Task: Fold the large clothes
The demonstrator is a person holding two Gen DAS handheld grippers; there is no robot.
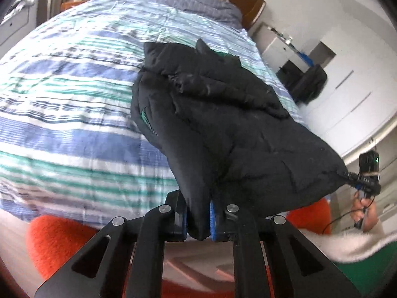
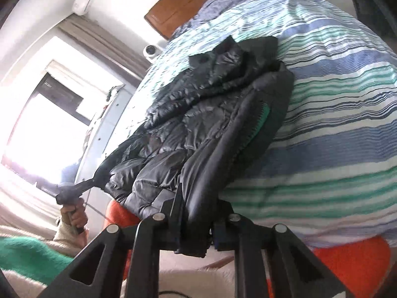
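Observation:
A black puffer jacket [image 1: 223,114] with a green-edged zipper lies partly folded on a striped bed and hangs off its near edge. My left gripper [image 1: 198,219] is shut on one bottom corner of the jacket. My right gripper [image 2: 196,226] is shut on the other bottom corner of the jacket [image 2: 198,129]. The right gripper also shows in the left wrist view [image 1: 357,178] at the far right, pinching the hem. The left gripper shows in the right wrist view [image 2: 99,177] at the left, also on the hem. The hem is stretched between them.
The bed has a blue, green and white striped cover [image 1: 74,94] and a wooden headboard [image 1: 248,2]. Orange fabric [image 1: 57,243] lies below the bed edge. A white cabinet [image 1: 352,92] stands right of the bed. A bright window [image 2: 44,124] is on the left.

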